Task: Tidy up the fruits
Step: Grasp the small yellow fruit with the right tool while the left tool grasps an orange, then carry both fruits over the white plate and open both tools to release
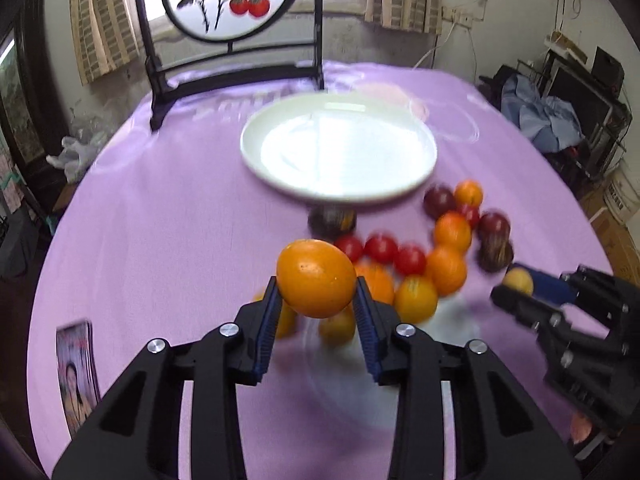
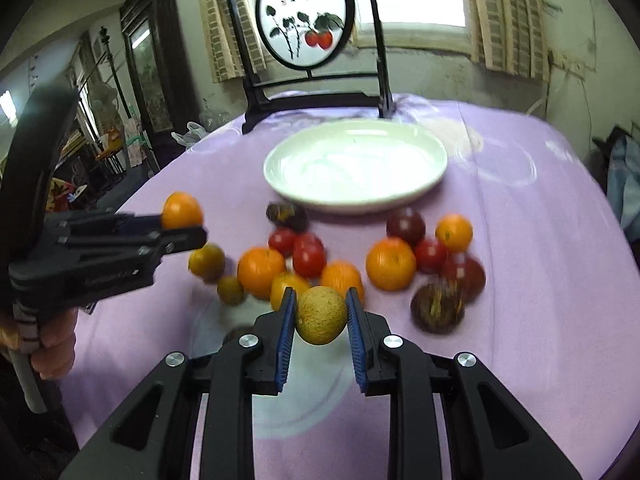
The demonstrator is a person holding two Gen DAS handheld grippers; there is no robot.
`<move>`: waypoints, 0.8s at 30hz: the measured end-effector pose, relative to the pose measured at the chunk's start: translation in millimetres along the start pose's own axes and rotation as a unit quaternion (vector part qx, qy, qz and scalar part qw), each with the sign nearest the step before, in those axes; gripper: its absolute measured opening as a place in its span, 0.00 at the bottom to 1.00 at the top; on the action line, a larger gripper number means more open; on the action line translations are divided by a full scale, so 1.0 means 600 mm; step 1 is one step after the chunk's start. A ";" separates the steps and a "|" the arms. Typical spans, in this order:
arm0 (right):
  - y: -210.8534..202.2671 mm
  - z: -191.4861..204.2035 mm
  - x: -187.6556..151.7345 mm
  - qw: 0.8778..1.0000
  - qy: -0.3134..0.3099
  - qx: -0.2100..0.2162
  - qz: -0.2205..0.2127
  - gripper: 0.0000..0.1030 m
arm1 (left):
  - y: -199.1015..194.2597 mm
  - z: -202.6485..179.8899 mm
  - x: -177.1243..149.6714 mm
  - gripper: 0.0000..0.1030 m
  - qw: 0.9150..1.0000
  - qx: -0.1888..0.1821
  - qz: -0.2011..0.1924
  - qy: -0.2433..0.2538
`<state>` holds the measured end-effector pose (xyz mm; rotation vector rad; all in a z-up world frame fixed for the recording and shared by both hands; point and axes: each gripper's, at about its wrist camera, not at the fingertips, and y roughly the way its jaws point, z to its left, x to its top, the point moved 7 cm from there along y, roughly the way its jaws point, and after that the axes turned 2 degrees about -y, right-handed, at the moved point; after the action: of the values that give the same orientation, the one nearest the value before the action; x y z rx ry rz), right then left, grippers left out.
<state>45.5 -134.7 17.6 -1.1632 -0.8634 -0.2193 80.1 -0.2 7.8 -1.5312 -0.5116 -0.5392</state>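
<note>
Motion-blurred plate [image 1: 338, 148], smeared dark fruit [image 1: 331, 219] beneath its rim

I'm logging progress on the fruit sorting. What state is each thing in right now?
left gripper: shut on the orange, lifted above the pile.
orange: held, off the cloth.
right gripper: shut on the yellow-brown fruit.
yellow-brown fruit: held.
white plate: upright, holds no fruit.
fruit pile: loose on the purple cloth, in front of the plate.
</note>
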 end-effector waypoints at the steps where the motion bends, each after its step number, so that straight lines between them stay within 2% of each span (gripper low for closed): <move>1: 0.004 -0.002 0.021 1.000 -0.007 -0.007 -0.008 0.25 | 0.006 -0.005 0.028 0.34 1.000 -0.001 -0.011 -0.001; 4: 0.036 -0.020 0.072 0.999 -0.006 -0.027 -0.016 0.25 | 0.046 -0.007 0.096 0.35 1.000 0.003 -0.015 -0.018; 7: 0.088 -0.047 0.104 0.999 0.008 -0.048 -0.006 0.25 | 0.110 0.011 0.141 0.34 0.998 0.018 0.008 -0.059; 10: 0.146 -0.070 0.121 0.997 0.021 -0.065 0.020 0.25 | 0.163 0.031 0.156 0.34 0.996 0.038 0.023 -0.078; 13: 0.183 -0.079 0.131 0.996 0.018 -0.080 0.036 0.25 | 0.206 0.028 0.164 0.35 0.996 0.051 0.038 -0.058; 15: 0.201 -0.080 0.135 0.996 0.020 -0.080 0.044 0.25 | 0.227 0.019 0.166 0.35 0.997 0.048 0.047 -0.043; 17: 0.221 -0.081 0.138 0.995 0.022 -0.083 0.055 0.25 | 0.242 0.019 0.163 0.35 0.996 0.041 0.055 -0.049; 18: 0.227 -0.077 0.137 0.995 0.020 -0.083 0.059 0.29 | 0.251 0.020 0.162 0.36 0.996 0.038 0.061 -0.056; 19: 0.235 -0.074 0.135 0.994 0.017 -0.082 0.065 0.45 | 0.258 0.024 0.161 0.48 0.995 0.038 0.066 -0.063; 21: 0.237 -0.071 0.135 0.995 0.013 -0.083 0.058 0.57 | 0.262 0.031 0.161 0.67 0.994 0.050 0.065 -0.072; 24: 0.223 -0.065 0.131 0.995 0.000 -0.087 0.052 0.58 | 0.239 0.031 0.168 0.72 0.996 0.054 0.045 -0.060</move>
<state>192.7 -91.8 -27.8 -1.3676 -0.7921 -0.2133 248.8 13.6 -42.6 -1.4823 -0.5525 -0.3462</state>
